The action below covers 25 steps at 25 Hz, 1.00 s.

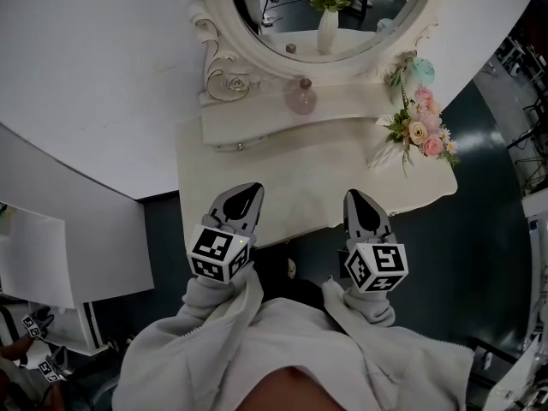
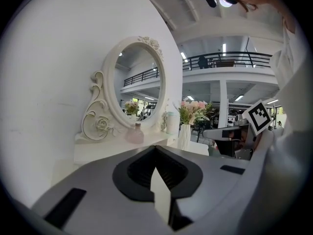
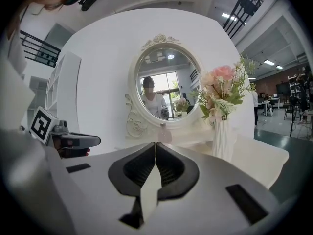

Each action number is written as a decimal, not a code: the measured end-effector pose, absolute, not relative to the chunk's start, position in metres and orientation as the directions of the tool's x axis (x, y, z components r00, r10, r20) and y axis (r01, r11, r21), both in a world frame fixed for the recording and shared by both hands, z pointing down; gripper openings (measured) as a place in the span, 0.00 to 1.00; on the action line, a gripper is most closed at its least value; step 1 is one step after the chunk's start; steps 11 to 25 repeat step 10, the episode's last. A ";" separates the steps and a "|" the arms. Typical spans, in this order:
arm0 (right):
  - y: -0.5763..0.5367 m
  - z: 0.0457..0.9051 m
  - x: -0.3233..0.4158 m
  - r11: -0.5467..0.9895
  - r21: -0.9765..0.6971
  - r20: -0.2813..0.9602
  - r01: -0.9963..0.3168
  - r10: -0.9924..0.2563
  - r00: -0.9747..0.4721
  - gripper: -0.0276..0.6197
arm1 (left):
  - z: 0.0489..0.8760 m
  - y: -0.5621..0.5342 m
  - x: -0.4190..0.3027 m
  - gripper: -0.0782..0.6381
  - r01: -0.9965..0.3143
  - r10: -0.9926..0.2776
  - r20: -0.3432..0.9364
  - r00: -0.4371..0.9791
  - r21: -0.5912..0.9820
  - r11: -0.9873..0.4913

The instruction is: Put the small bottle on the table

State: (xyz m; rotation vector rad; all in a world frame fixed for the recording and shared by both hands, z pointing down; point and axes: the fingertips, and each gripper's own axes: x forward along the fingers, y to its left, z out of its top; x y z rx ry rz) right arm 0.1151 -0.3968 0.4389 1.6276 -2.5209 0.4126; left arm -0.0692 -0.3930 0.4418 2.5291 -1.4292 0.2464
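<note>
The small pink round bottle (image 1: 301, 98) stands upright on the raised shelf of the white dressing table (image 1: 291, 178), just under the oval mirror (image 1: 330, 11). It also shows in the left gripper view as the bottle (image 2: 135, 133) and in the right gripper view as the bottle (image 3: 164, 136). My left gripper (image 1: 248, 188) and right gripper (image 1: 354, 195) hover side by side over the table's front edge, well short of the bottle. Both are shut and hold nothing, as the left gripper (image 2: 155, 148) and right gripper (image 3: 155, 145) show in their own views.
A white vase of pink flowers (image 1: 419, 131) stands at the table's right end, seen as the vase (image 2: 185, 133) and the vase (image 3: 222, 141) from the grippers. A scrolled mirror frame (image 1: 224, 80) rises behind the shelf. Dark floor lies beyond the table's right edge.
</note>
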 end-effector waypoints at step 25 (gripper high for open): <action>-0.395 0.442 0.110 0.404 -0.163 0.252 -0.900 -0.865 -0.434 0.10 | 0.450 -0.392 -0.072 0.13 -0.860 -0.816 0.273 0.509 0.124 -0.495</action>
